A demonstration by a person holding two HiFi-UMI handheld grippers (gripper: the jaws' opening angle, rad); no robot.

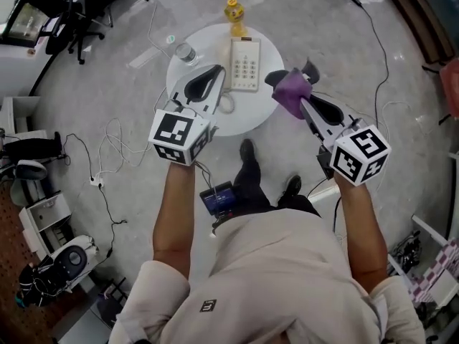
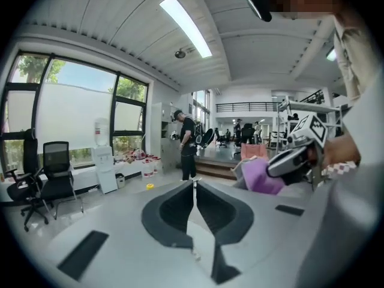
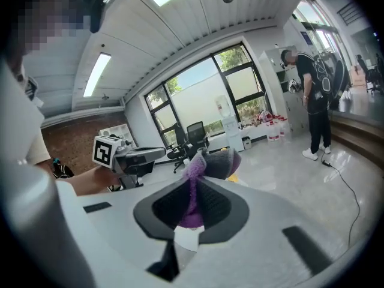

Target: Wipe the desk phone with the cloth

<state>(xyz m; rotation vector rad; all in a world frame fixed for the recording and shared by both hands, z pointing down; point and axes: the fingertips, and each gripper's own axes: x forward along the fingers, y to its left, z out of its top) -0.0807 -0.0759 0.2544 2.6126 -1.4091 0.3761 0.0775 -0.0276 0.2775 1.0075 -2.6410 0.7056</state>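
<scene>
Cloth (image 1: 290, 90) pinched in right gripper (image 3: 194, 182), left gripper (image 2: 195, 186) closed — empty

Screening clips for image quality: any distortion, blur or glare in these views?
Head view: sharp, evenly lit, the cloth and desk phone clear. Both gripper views: strong fisheye bending with dark corners; bright windows and ceiling lights, little glare on the jaws.

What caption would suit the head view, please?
Right gripper holds the purple cloth, left gripper shut and empty, by the round table with the phone.
</scene>
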